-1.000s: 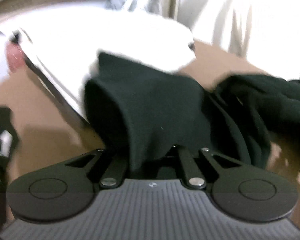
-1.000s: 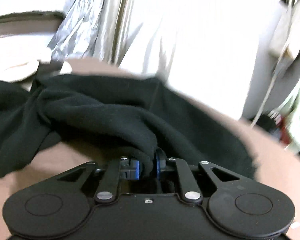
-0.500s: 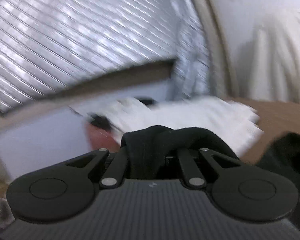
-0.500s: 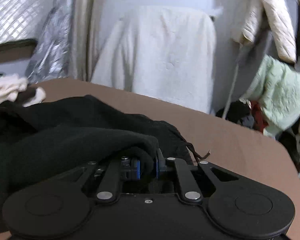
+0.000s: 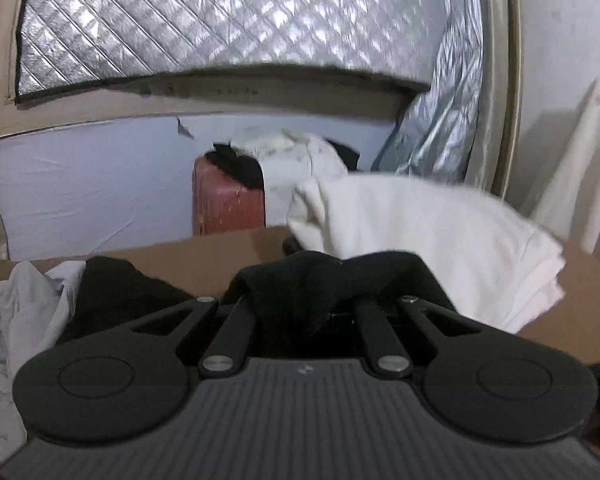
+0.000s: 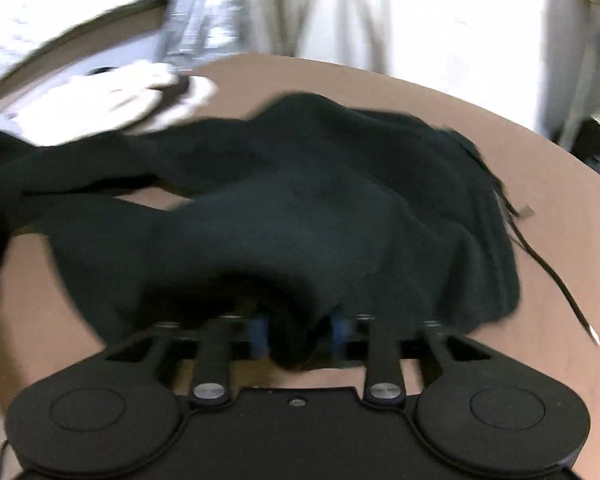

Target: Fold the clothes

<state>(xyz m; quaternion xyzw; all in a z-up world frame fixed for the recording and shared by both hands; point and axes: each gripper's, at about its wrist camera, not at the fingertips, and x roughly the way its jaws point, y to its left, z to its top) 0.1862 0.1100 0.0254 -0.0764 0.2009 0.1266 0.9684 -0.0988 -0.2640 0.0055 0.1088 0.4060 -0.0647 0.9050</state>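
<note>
- The black garment (image 6: 300, 208) you are folding is a thick, matte, fleece-like piece, lying in soft rumpled folds across the brown bench (image 6: 500, 120), with a thin dark drawstring (image 6: 556, 276) trailing off its right side onto the bare surface.
- Your right gripper (image 6: 300, 330) has just been opening its jaws: the blue pads now stand clearly apart, and a fold of the black cloth still sits loosely between them without being pressed.
- Your left gripper (image 5: 306, 308) has its jaws closed tight on another bunch of the same black garment (image 5: 312, 280), which humps up over the fingertips and hides them.
- Beyond your left gripper a folded white cloth (image 5: 420, 232) lies on the bench; the same white cloth (image 6: 112, 100) shows blurred at the far left edge of the right wrist view, touching the black garment.
- A heap of white and dark clothes (image 5: 32, 304) sits at the left of the bench.
- Behind the bench a red case (image 5: 228, 204) carries more clothes, beneath a quilted silver sheet (image 5: 220, 20).
- No brand, label or readable writing shows on the garment; the small mark on the gripper body is too small to read.
</note>
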